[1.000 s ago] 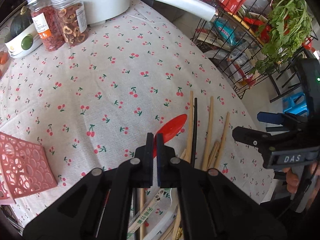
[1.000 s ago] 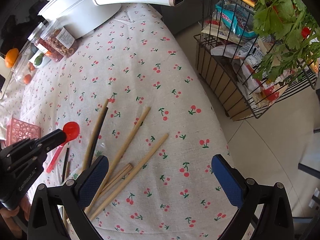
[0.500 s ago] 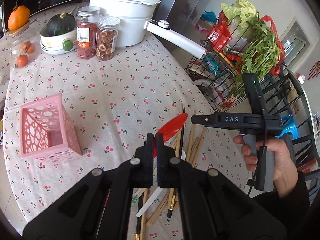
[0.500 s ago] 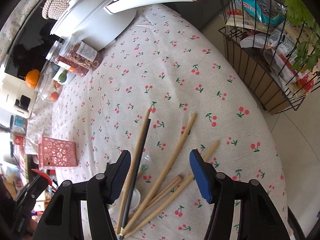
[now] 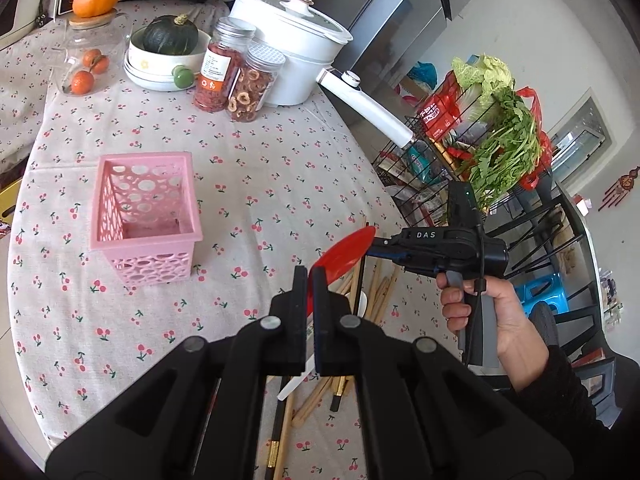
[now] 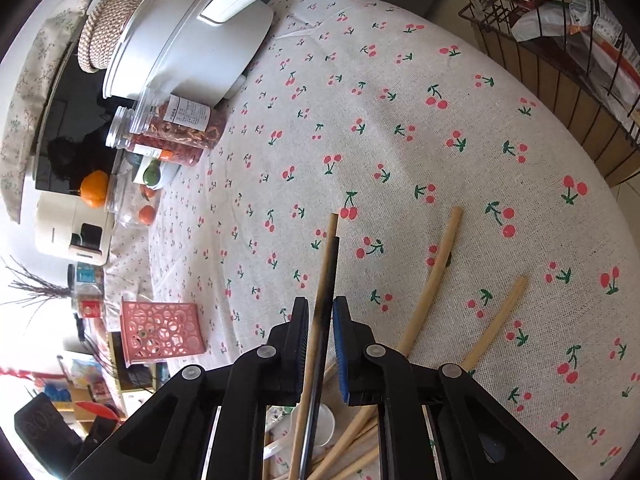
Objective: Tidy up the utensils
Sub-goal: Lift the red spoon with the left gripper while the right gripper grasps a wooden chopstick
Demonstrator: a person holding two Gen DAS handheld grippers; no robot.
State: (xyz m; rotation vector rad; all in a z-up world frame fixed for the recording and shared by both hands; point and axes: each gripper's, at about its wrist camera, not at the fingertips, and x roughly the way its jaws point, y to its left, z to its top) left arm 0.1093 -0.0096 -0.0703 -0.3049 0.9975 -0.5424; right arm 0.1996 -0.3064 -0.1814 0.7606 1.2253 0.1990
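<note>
While a second ago wide apart, right gripper (image 6: 321, 320) jaws are closing on black chopstick (image 6: 326, 292) and wooden chopstick (image 6: 329, 236) over the pile; left gripper (image 5: 310, 280), clenched on red spoon (image 5: 346, 252), has lifted toward pink basket (image 5: 188, 200), white pot (image 5: 292, 36) beyond.

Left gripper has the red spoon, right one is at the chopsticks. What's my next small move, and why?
Probably carry the red spoon, clamped in the left gripper, over the pink basket, which stands open-topped and looks empty. The right gripper is closing around a black chopstick; let it finish.
</note>
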